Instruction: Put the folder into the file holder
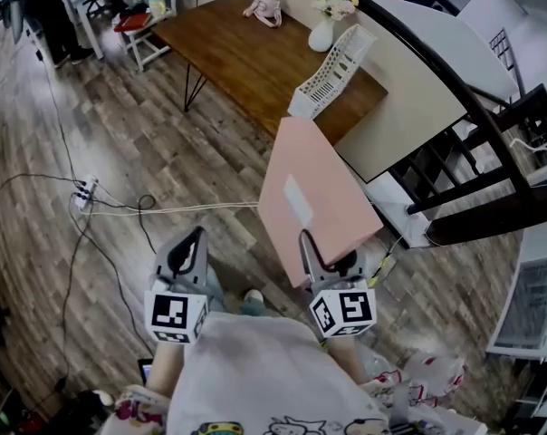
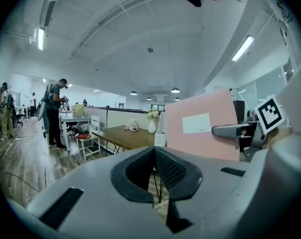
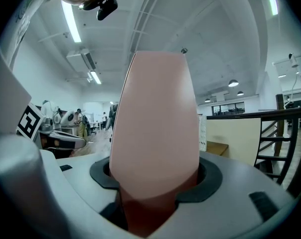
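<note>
Gripping pink folder at near edge, right gripper clenched on it; sheet held upright, probably for edge-first entry. Left gripper: 2 jaws pressed together, nothing between. Open floor ahead. Farther off, white file holder at table corner, vase near.

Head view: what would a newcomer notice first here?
The big pink folder, clamped at its near edge in the right tool and held out over the wood floor. Past it, the white file holder stands on the near corner of the brown table. The left tool sits at lower left, jaws together on nothing.
</note>
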